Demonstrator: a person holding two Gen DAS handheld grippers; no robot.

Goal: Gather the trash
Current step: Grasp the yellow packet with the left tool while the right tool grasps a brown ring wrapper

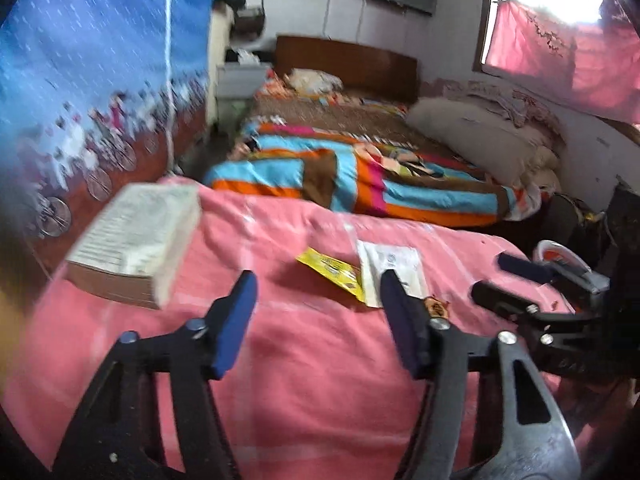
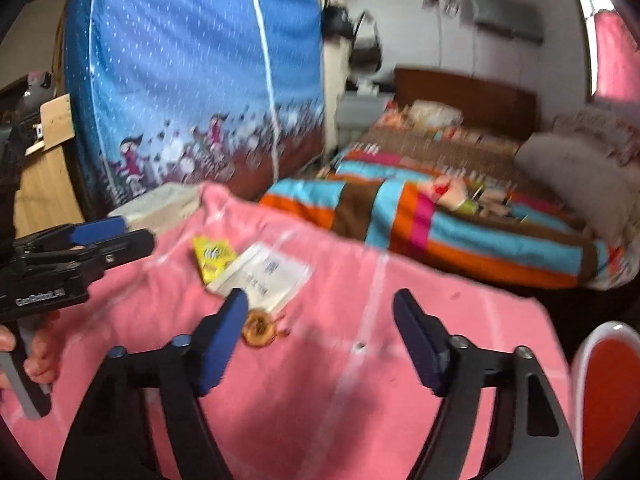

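A yellow wrapper point(image 1: 329, 270) lies flat on the pink blanket point(image 1: 304, 360), one corner tucked under a white printed packet point(image 1: 390, 268) that lies flat just beside it. Nearer the blanket's front edge, close to the packet's near corner, sits a small round orange-brown piece point(image 2: 258, 329), blurred, perhaps a sweet wrapper.

Packet point(image 1: 330, 270) left of paper slip point(image 1: 394, 266) — both on blanket point(image 1: 304, 360) — box point(image 1: 136, 236) far left
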